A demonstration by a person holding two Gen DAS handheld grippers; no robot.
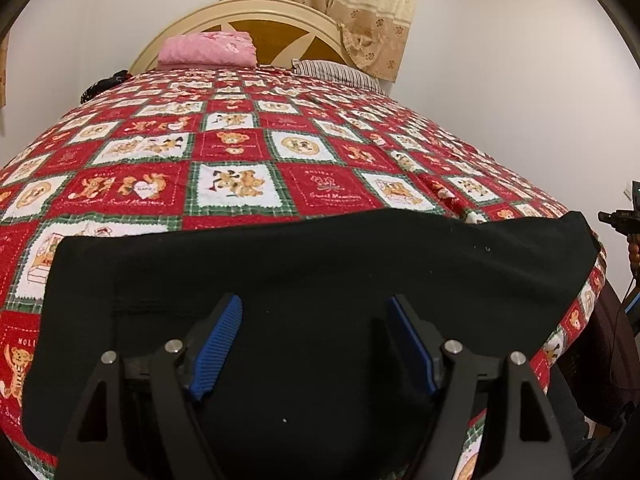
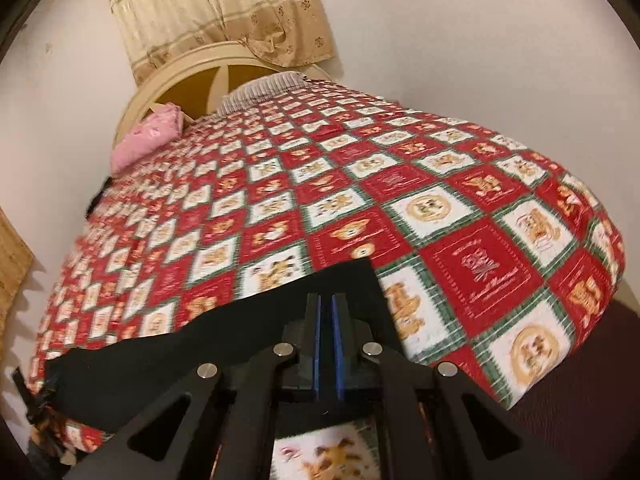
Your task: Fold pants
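Note:
The black pants lie folded flat across the near edge of the bed. My left gripper is open just above their middle, its blue pads apart and holding nothing. In the right wrist view the pants stretch to the left, and my right gripper has its blue pads nearly together on the pants' right corner, with black cloth between them. The right gripper also shows at the far right edge of the left wrist view.
A red, white and green teddy-bear quilt covers the bed. A pink folded blanket and a striped pillow lie by the cream headboard. Beige curtains hang on the white wall. The bed's right edge drops to a dark floor.

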